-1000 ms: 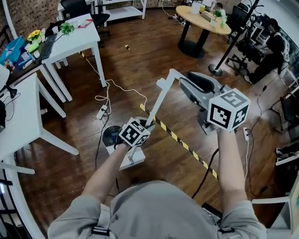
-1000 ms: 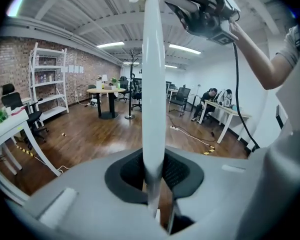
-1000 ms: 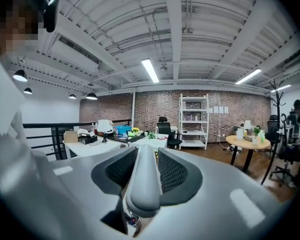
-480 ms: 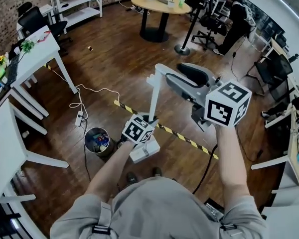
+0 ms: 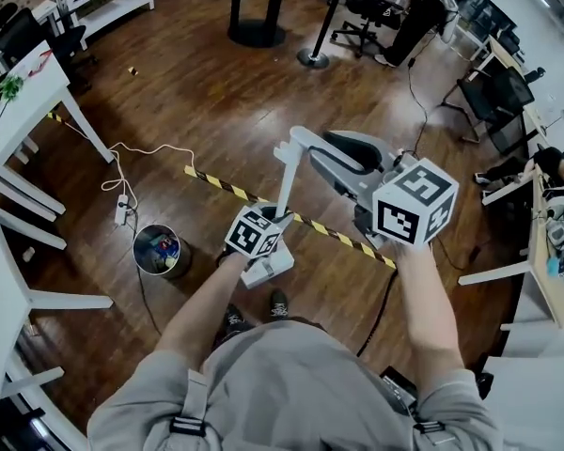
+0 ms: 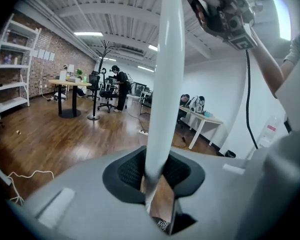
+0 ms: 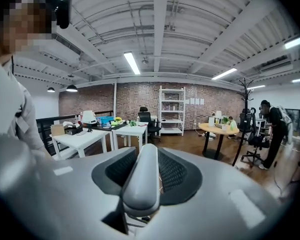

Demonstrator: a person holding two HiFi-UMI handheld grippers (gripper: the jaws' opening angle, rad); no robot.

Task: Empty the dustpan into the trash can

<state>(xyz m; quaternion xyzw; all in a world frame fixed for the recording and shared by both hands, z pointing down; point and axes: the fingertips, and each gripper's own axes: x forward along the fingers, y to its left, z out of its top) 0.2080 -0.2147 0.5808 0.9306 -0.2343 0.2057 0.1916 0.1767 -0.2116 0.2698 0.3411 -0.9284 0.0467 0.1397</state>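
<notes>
The left gripper (image 6: 156, 181) has its fingers closed on the white pole (image 5: 287, 181) of the dustpan (image 5: 350, 158). They have just been easing open a little, with the pole between them. The right gripper (image 7: 141, 176) grips a rounded grey part of the dustpan. Its fingers have just been closing, and the grey part fills the gap between them. Both hold the dustpan up in the air in front of the person, well above the floor (image 5: 197, 83).

The trash can (image 5: 157, 250) stands on the floor down to the left of the left gripper, near it but clearly apart, with bits of rubbish inside. A striped tape (image 5: 226, 188) runs across the floor just beyond.

The step in hand looks like the carry: the dustpan is lifted but not yet over the trash can. The next move calls for swinging the pan leftward over the can's mouth, lowering it close to the rim, then tipping its open edge down so the contents slide in without spilling.
</notes>
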